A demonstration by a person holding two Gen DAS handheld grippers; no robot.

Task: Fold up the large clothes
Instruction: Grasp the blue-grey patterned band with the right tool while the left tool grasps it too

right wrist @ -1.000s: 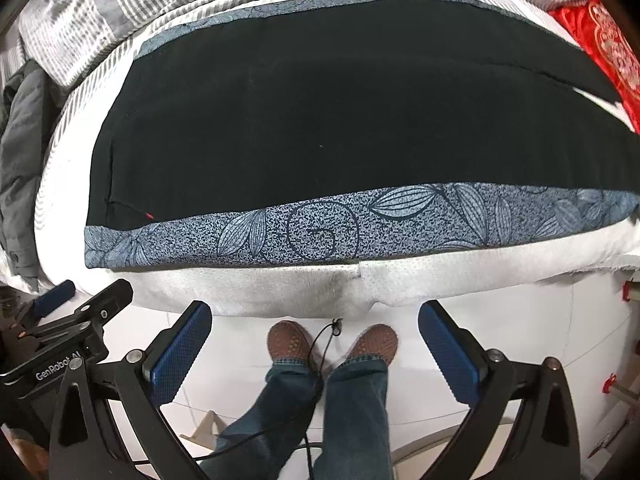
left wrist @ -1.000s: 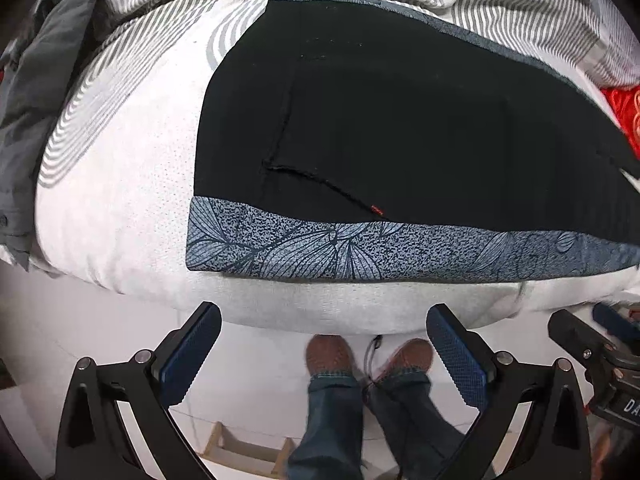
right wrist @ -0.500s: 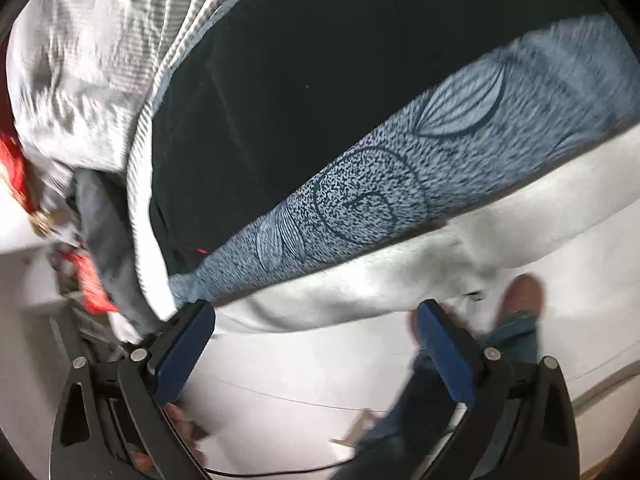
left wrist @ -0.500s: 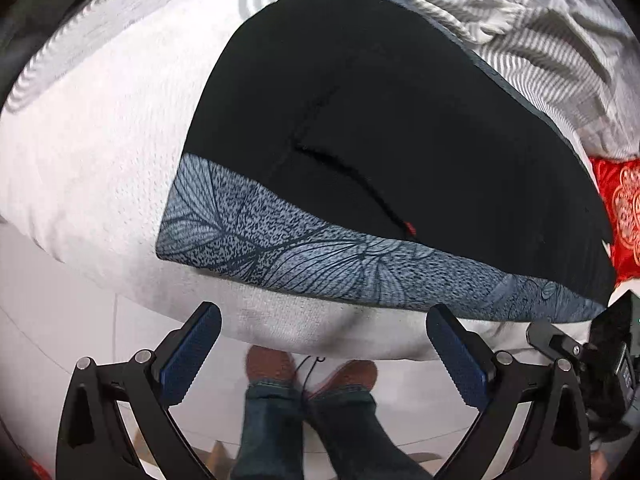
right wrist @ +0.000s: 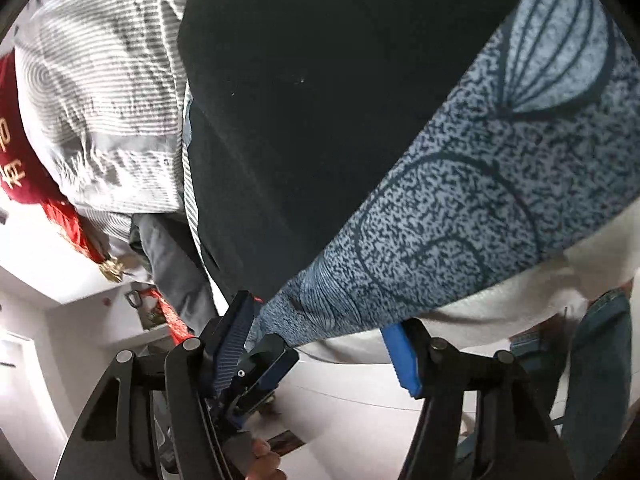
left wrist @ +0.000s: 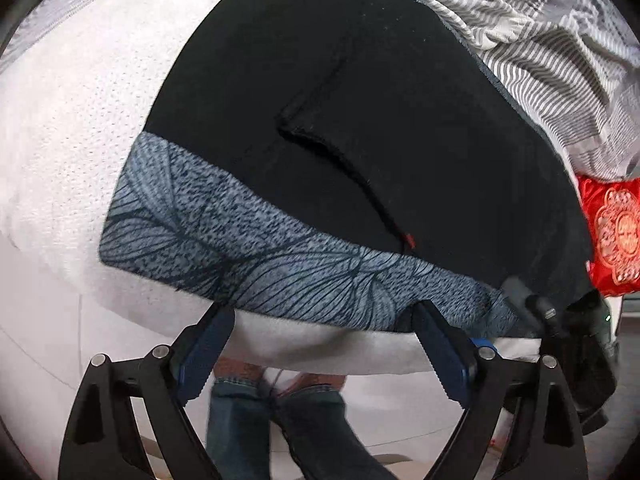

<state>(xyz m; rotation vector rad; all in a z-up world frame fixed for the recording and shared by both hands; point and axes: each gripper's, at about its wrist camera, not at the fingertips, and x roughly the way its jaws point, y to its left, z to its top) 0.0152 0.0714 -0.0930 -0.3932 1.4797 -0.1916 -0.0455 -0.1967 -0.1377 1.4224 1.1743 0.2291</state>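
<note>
Left wrist view: we see the black garment [left wrist: 400,128] spread flat on the bed [left wrist: 68,152], its blue-grey leaf-print hem band [left wrist: 256,256] lying along the near edge of the mattress.
Left gripper [left wrist: 320,344]: we read the jaws as spread wide, just been closing a little; the hem band's edge sits at the tips, pads not pressing it yet.
Right wrist view: same hem band [right wrist: 460,208], its end corner lies between the fingers of the right gripper [right wrist: 320,332].
Right gripper state: jaws have just been closing, about half way in; cloth is between them, but a gap shows beside the bright blue pad [right wrist: 404,360], so we call it not yet pinched.
Other stuff: striped bedding [left wrist: 560,60] at the far side, red cushion [left wrist: 616,232] at the right edge, person's jeans [left wrist: 280,432] below the mattress edge.
Progress: we judge this the very start; garment laid out, no fold visible.
Left to do: clamp both hem points, lift, carry the near edge over, then further folds.
</note>
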